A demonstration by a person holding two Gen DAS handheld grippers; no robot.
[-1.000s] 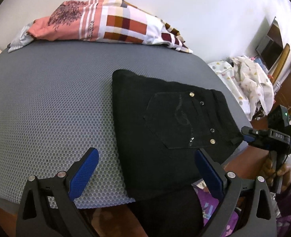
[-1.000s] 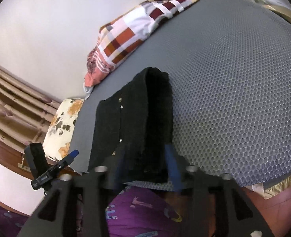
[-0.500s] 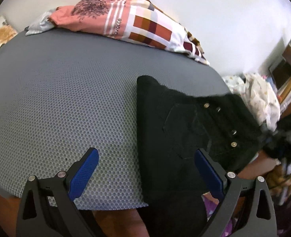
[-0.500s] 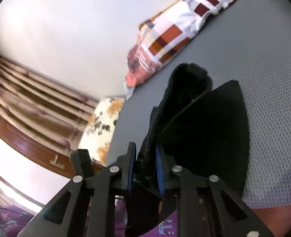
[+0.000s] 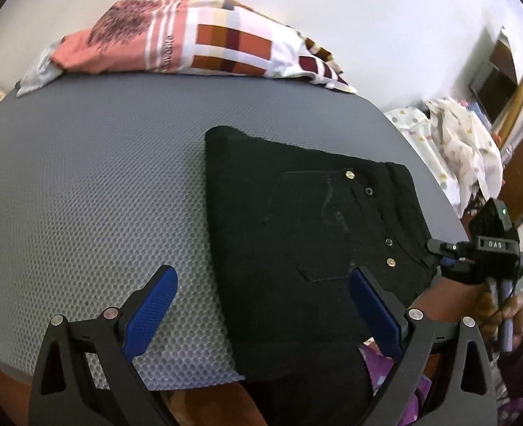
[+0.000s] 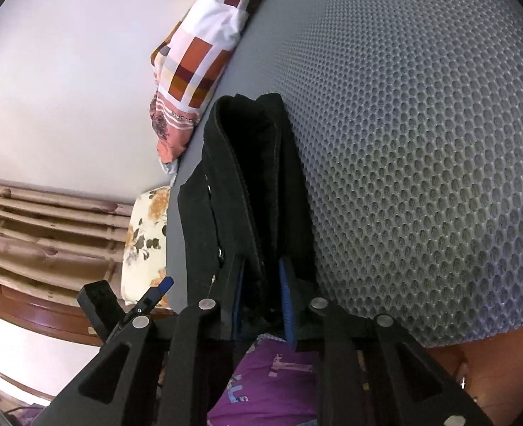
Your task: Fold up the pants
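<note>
Folded black pants (image 5: 314, 248) lie on the grey honeycomb mat (image 5: 101, 195), studded back pocket up, their near end hanging over the front edge. My left gripper (image 5: 261, 277) hovers wide open above them: its right finger is over the cloth, its left finger over bare mat. At the pants' right edge my right gripper (image 5: 439, 252) pinches the cloth. In the right wrist view the thick folded edge of the pants (image 6: 251, 184) fills the gap between the blue pads of the right gripper (image 6: 261, 269), whose jaws are easing open slightly.
A checked orange, white and maroon pillow (image 5: 204, 46) lies along the mat's far edge by the wall. A white patterned cloth heap (image 5: 457, 142) sits off the mat's right end, and a floral cushion (image 6: 144, 241) beyond its left end. A person's purple clothing (image 6: 268, 383) is close below.
The right gripper's jaws narrowed onto the pants' edge. It raised that edge half a second ago and has lowered it, so the pants lie flat again. The left gripper stayed open.
</note>
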